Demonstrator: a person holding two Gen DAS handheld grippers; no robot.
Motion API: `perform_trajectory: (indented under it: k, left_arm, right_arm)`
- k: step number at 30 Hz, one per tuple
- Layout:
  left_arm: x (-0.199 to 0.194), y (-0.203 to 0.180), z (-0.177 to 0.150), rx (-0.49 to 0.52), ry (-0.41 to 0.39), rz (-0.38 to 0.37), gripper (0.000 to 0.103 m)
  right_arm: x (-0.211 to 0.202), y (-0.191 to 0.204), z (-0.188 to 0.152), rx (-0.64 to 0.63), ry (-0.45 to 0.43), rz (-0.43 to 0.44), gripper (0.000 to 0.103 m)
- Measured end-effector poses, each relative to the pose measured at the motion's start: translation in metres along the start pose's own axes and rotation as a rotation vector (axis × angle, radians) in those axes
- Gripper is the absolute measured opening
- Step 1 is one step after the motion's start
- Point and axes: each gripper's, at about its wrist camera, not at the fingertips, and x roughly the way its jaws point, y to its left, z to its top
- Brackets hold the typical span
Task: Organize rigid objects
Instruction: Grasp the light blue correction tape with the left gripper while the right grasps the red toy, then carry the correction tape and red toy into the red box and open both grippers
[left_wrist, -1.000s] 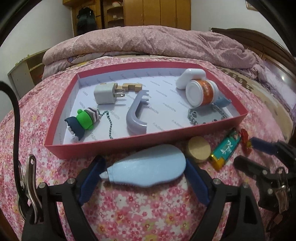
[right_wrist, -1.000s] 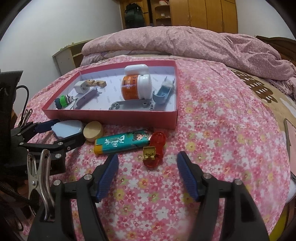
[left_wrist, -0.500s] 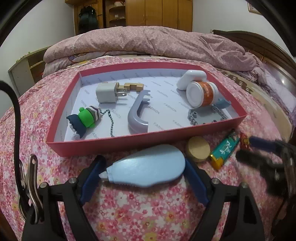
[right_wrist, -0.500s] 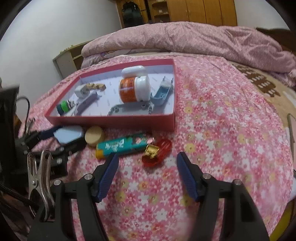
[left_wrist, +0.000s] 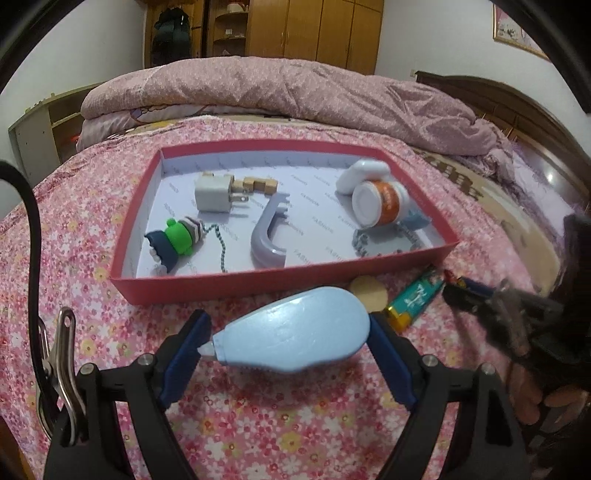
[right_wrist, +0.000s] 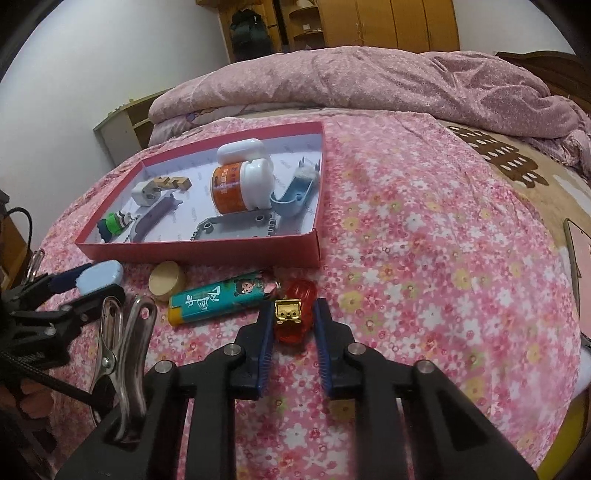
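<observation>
My left gripper (left_wrist: 288, 334) is shut on a light blue correction-tape dispenser (left_wrist: 295, 332) and holds it above the bedspread, in front of the red tray (left_wrist: 236, 288). The dispenser also shows in the right wrist view (right_wrist: 101, 275). My right gripper (right_wrist: 293, 326) has its blue fingers closed around a red translucent charm with a gold clasp (right_wrist: 293, 314). A teal lighter (right_wrist: 218, 299) and a round wooden cap (right_wrist: 167, 281) lie on the bedspread by the tray's front wall (right_wrist: 207, 254).
The tray holds a white plug (left_wrist: 214, 192), wooden blocks (left_wrist: 258, 183), a grey handle (left_wrist: 267, 236), a green keychain figure (left_wrist: 173, 245), an orange-labelled jar (left_wrist: 380, 206), a white case (left_wrist: 364, 175), a grey plate (right_wrist: 232, 225) and a blue hook (right_wrist: 295, 192). A folded quilt (left_wrist: 295, 96) lies behind.
My right gripper moved forward over the red charm and closed from wide open onto it. My left gripper lifted the dispenser slightly higher.
</observation>
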Motion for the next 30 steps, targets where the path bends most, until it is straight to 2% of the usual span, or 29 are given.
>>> perform_trajectory:
  k: [4,8,11,16,19,24,30]
  left_arm:
    - [-0.008,0.003,0.015,-0.018,-0.031,0.012,0.088]
    - [-0.01,0.013,0.033,-0.038,-0.065,0.027,0.088]
    - [-0.003,0.023,0.043,-0.038,-0.06,0.058,0.088]
    - [0.017,0.038,0.054,-0.065,-0.009,0.067,0.088]
    - [0.023,0.038,0.058,-0.045,-0.021,0.092,0.088]
    - [0.031,0.036,0.061,-0.017,-0.028,0.078,0.088]
    - [0.041,0.032,0.061,0.013,-0.041,0.117,0.088]
  right_arm:
    - [0.0,-0.003,0.0,0.023,-0.008,0.019,0.022]
    - [-0.007,-0.003,0.003,0.046,-0.013,0.088,0.022]
    - [-0.016,0.002,0.007,0.021,-0.041,0.077,0.022]
    - [-0.02,0.009,0.012,0.002,-0.049,0.082,0.022]
    - [-0.017,0.011,0.018,-0.007,-0.044,0.077,0.022]
    - [-0.015,0.015,0.03,-0.012,-0.063,0.076,0.022]
    - [-0.007,0.021,0.042,-0.03,-0.075,0.065,0.022]
